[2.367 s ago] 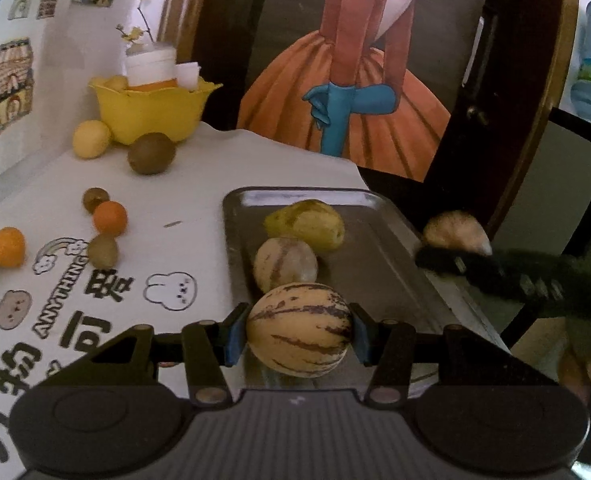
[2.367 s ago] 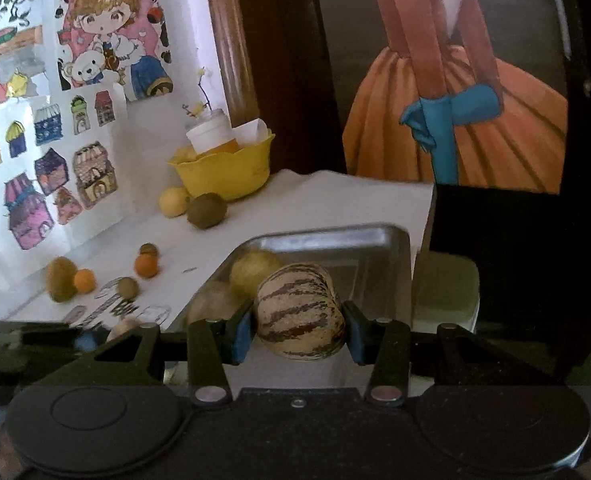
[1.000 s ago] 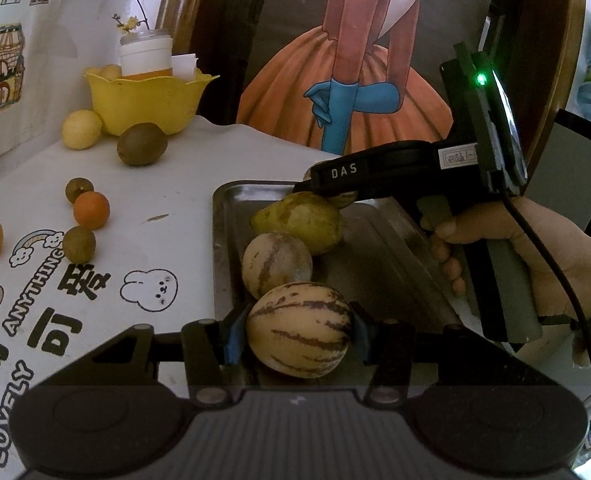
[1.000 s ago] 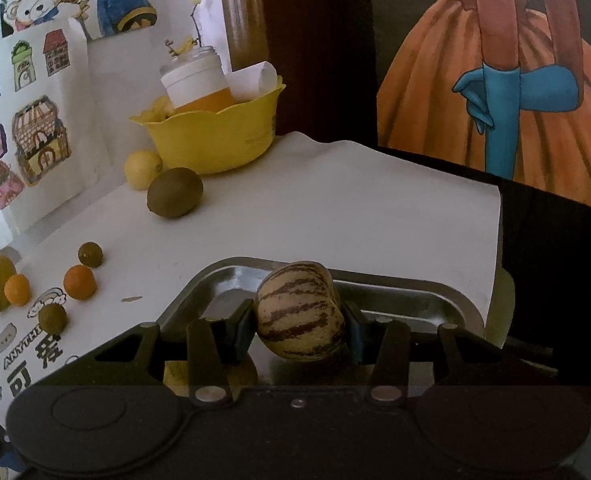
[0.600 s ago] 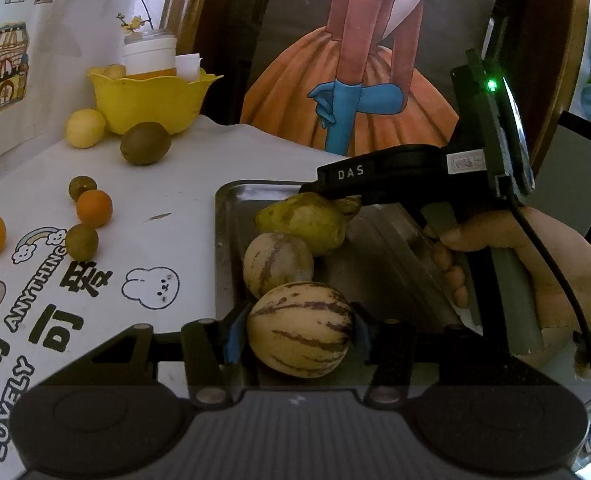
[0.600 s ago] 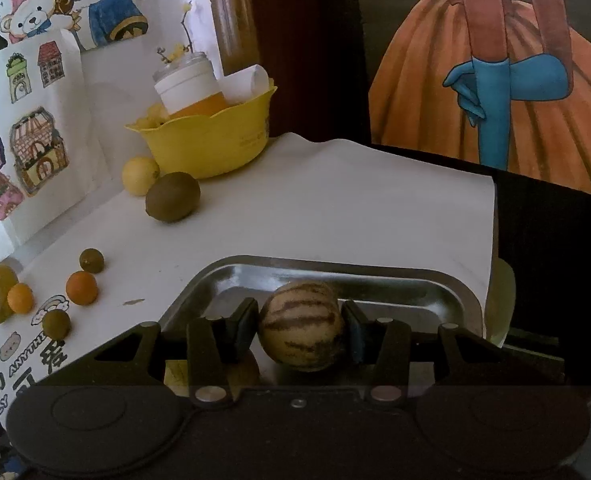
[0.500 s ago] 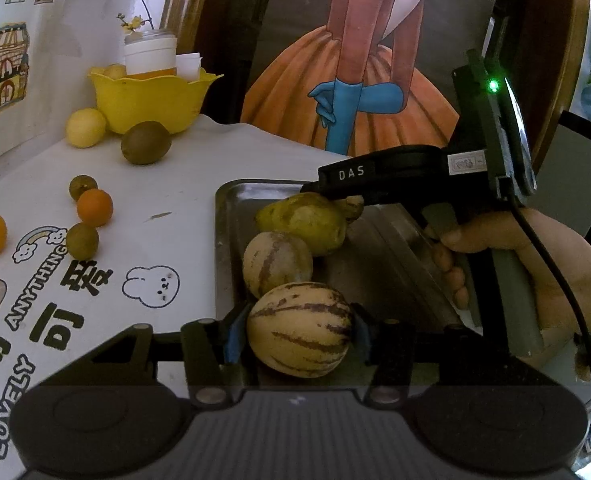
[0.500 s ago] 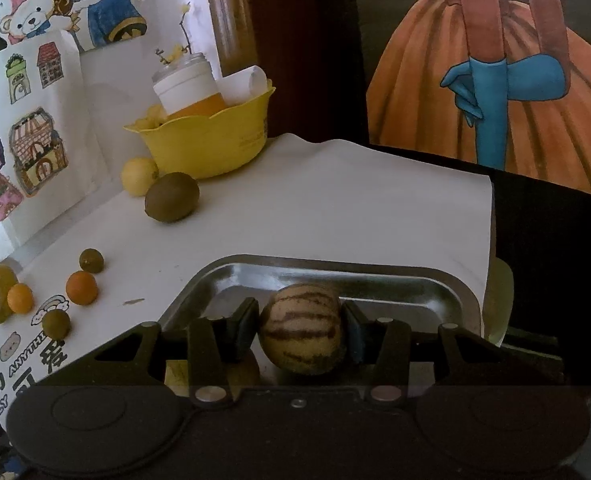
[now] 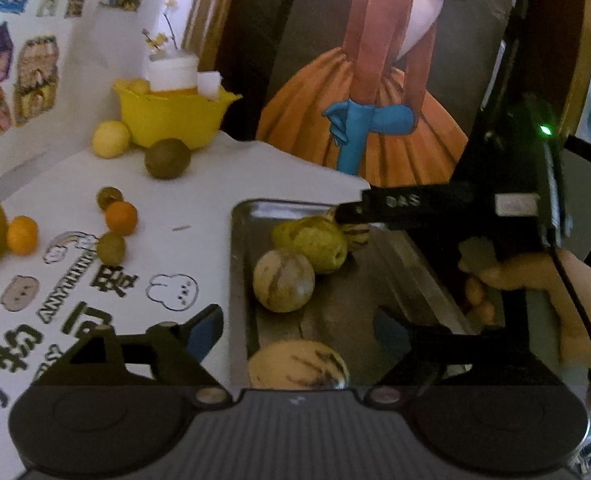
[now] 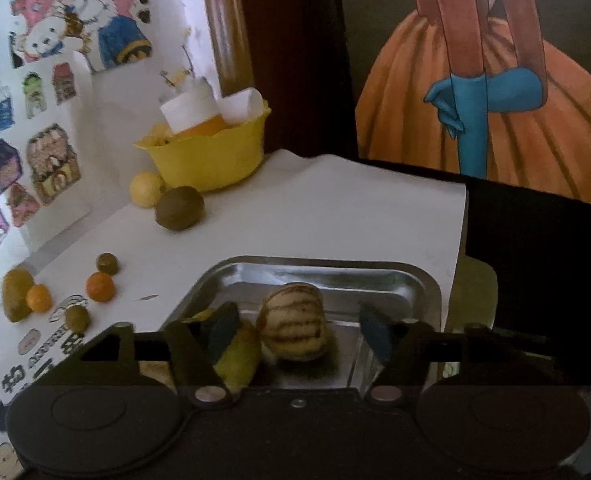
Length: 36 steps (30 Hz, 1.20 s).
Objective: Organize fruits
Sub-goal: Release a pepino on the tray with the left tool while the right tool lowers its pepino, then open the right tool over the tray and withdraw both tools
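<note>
Both jaws just opening: left gripper [image 9: 297,330] releasing striped melon [image 9: 298,365] at tray's [image 9: 237,264] near edge; right gripper [image 10: 295,330] releasing another [image 10: 293,327] at far edge.

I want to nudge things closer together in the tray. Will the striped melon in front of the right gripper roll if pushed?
Probably. The striped melon is rounded and sits loose on the tray's smooth metal floor, so it would likely roll or slide. The right gripper has just been opening and its pads stand clear of it. The pear beside it might stop it on that side.
</note>
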Tool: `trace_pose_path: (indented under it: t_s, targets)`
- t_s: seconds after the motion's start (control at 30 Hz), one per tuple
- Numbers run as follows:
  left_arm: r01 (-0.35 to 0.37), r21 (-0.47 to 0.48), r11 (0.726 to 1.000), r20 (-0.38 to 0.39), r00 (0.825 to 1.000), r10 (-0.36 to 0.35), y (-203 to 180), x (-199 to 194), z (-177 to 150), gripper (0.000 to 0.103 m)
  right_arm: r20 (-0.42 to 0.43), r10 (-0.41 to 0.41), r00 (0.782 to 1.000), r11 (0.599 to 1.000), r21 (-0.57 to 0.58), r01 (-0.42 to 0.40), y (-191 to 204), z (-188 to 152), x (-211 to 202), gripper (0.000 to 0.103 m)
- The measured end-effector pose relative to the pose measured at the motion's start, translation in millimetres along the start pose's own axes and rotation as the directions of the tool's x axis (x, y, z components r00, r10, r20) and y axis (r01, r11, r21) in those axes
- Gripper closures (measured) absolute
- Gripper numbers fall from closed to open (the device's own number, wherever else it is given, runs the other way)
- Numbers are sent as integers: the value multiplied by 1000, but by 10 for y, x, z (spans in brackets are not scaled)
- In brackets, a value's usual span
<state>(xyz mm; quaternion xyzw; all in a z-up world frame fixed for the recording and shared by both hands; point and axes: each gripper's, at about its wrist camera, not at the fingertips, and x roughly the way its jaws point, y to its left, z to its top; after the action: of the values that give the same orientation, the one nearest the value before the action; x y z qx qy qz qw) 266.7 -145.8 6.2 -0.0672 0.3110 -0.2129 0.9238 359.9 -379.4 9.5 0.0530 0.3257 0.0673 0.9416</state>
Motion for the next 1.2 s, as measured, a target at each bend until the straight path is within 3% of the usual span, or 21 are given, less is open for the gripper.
trace_pose_path:
  t_s: [0.17,0.63,0.93,1.2]
  targets:
    - [-19,-30,999,32,999,20,25,-262,-20,4,53,6,999,999,-37,-4,97,-17,-320,19]
    - [-113,-150,982,70,990,125,297,-987,-165,0,119,54,991,996,-80,-45,406,-206,-1219,1]
    - [-215,-170,962,22,975,221,549,-1357,-314,0,-5,125,992,980,-157,-125,891,-573,-1592,1]
    - [-306,-189,933,-38,952,304,935,-1673,-495,0,-141,222,965,952,-183,-246,1366,-859,-1670,1]
